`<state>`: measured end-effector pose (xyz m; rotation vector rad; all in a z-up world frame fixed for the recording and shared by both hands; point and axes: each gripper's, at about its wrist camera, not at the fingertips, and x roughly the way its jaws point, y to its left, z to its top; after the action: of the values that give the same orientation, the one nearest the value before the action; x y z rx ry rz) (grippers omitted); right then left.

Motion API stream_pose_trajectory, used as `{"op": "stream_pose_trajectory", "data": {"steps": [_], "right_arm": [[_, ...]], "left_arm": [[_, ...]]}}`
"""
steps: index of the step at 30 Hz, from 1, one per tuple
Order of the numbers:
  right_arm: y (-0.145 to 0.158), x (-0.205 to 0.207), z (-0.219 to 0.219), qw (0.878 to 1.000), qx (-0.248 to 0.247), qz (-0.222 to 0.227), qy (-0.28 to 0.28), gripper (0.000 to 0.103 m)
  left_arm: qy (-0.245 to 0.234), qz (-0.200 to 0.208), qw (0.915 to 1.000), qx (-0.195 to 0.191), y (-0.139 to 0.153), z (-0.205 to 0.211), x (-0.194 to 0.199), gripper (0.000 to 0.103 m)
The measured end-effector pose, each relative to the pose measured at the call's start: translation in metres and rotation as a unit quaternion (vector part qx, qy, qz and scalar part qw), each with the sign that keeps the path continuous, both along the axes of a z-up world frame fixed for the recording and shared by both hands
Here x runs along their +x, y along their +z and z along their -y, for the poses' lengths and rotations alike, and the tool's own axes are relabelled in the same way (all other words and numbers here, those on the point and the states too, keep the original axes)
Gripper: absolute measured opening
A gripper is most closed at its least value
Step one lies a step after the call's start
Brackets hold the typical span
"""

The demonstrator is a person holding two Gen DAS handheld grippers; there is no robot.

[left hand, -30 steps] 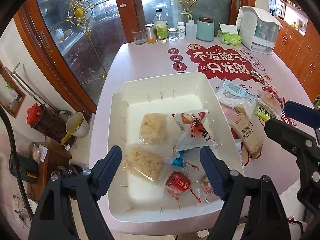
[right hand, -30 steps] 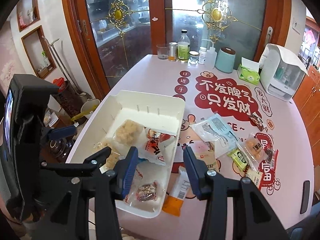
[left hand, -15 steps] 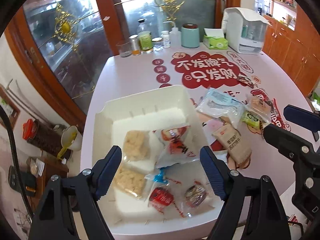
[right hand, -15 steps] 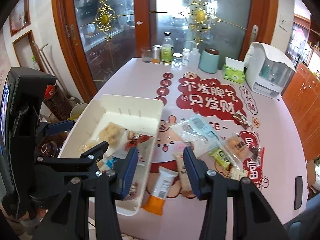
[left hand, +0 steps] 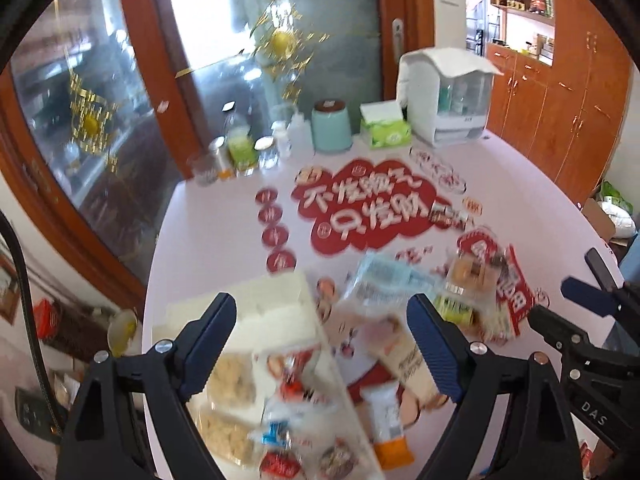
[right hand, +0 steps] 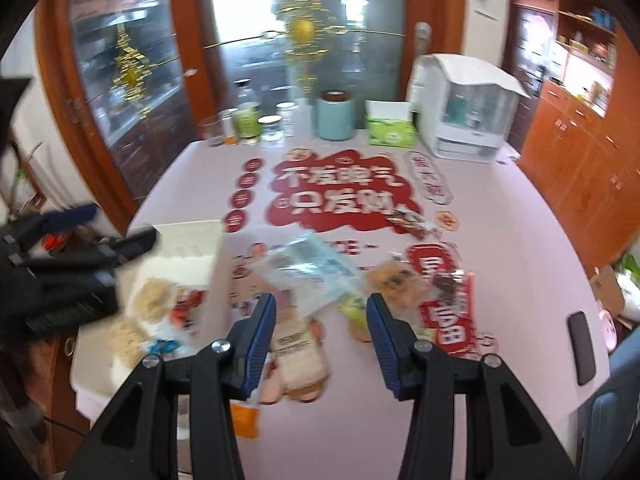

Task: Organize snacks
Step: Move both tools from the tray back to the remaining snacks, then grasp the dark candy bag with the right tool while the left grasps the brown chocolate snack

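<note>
A: Snacks lay in two groups on the pink table (right hand: 500,208). At the left stood the white bin (left hand: 280,300), and in it sat two pale crumbly cakes (left hand: 232,376), a white-and-red packet (left hand: 292,364) and small wrapped sweets, blurred.

B: And to the right of the bin?

A: Just beside its wall lay an orange-ended packet (left hand: 390,420) and a tan packet (right hand: 296,344). Further right were a clear blue-printed bag (right hand: 316,268), a green packet (left hand: 454,306) and an orange-brown snack (right hand: 390,280), close together, some overlapping. A dark wrapped sweet (right hand: 408,220) lay apart, nearer the red lettering.

B: How did the claws stand?

A: The left gripper (left hand: 322,344) had its fingers wide apart with nothing between them, hanging over the bin's right edge. The right gripper (right hand: 322,332) was likewise spread and bare, above the tan packet and the loose pile.

B: What stood at the far edge?

A: Left to right: a glass, jars and bottles (right hand: 248,120), a teal canister (right hand: 335,116), a green tissue box (right hand: 390,130) and a white cabinet (right hand: 464,108). A dark phone (right hand: 580,348) lay at the table's right rim.
</note>
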<state>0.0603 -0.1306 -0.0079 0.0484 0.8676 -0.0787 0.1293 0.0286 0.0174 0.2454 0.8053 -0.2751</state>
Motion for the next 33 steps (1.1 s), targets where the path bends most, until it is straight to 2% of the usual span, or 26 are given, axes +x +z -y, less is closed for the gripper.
{"op": "stream_pose_trajectory", "data": {"steps": [4,8,15,18,22,25,28,33], "right_arm": [[-0.007,0.004,0.044,0.999,0.003,-0.004,-0.039,0.048],[-0.016,0.015,0.097,0.997,0.011,-0.013,-0.079,0.048],[-0.034,0.043,0.181,0.992,0.036,-0.033,-0.114,0.048],[-0.048,0.061,0.211,0.991,0.041,-0.043,-0.116,0.05],[-0.077,0.084,0.239,0.99,0.065,-0.07,-0.108,0.052],[-0.113,0.101,0.248,0.985,0.105,-0.105,-0.084,0.052],[-0.149,0.112,0.247,0.979,0.125,-0.144,-0.068,0.052],[-0.187,0.125,0.24,0.972,0.14,-0.179,-0.055,0.052]], "left_arm": [[-0.017,0.007,0.9998,0.009,0.005,0.034,0.019,0.089],[-0.044,-0.006,0.9989,0.014,0.0,0.08,0.043,0.089],[-0.086,-0.035,0.9952,0.032,-0.023,0.171,0.096,0.089],[-0.092,-0.048,0.993,0.055,-0.047,0.21,0.121,0.089],[-0.101,-0.087,0.9866,0.094,-0.095,0.249,0.153,0.089],[-0.107,-0.111,0.9798,0.127,-0.127,0.264,0.165,0.089],[-0.113,-0.128,0.9728,0.156,-0.156,0.276,0.175,0.089],[-0.109,-0.155,0.9671,0.17,-0.181,0.281,0.19,0.089]]}}
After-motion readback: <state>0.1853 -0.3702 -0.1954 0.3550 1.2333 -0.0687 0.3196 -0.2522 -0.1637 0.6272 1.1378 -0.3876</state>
